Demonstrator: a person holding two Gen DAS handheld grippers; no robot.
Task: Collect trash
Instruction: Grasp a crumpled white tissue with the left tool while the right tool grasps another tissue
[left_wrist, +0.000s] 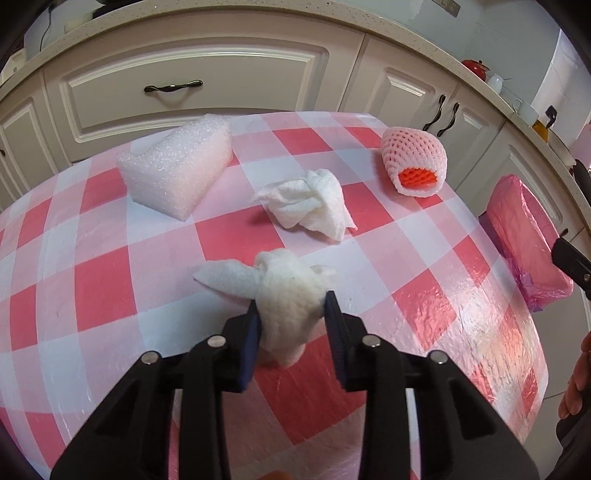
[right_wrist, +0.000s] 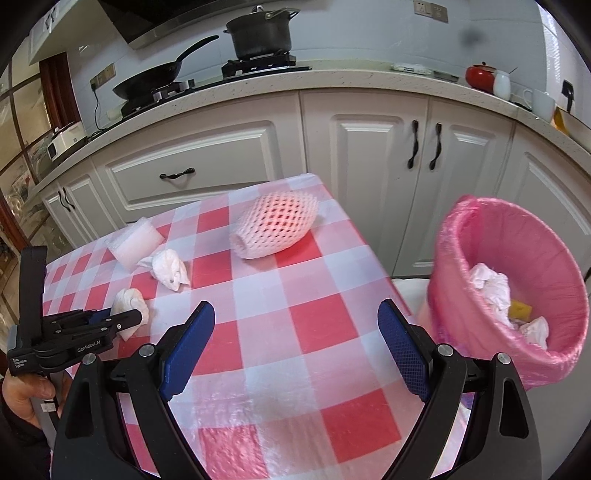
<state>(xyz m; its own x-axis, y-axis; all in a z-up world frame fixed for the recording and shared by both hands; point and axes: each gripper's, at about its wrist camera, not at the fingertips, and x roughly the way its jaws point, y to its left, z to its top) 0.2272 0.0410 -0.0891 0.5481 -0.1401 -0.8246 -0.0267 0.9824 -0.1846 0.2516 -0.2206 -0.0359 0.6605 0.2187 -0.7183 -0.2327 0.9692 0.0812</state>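
My left gripper (left_wrist: 292, 304) is shut on a crumpled white tissue wad (left_wrist: 284, 291) just above the checked table; it also shows in the right wrist view (right_wrist: 129, 302), held by the left gripper (right_wrist: 125, 319). A second crumpled tissue (left_wrist: 314, 205) (right_wrist: 170, 271) lies mid-table. A white foam block (left_wrist: 173, 166) (right_wrist: 135, 242) sits at the far left. A pink foam fruit net (left_wrist: 413, 160) (right_wrist: 275, 227) lies at the far right. My right gripper (right_wrist: 295, 321) is open and empty over the table's near right part. The pink-lined bin (right_wrist: 461, 258) (left_wrist: 524, 236) stands right of the table.
The bin holds tissues and a yellow piece (right_wrist: 521, 308). White kitchen cabinets (right_wrist: 369, 147) stand behind the table. A pan (right_wrist: 155, 79) and a pot (right_wrist: 260, 35) sit on the stove. A red pot (right_wrist: 480, 77) and mugs stand on the counter.
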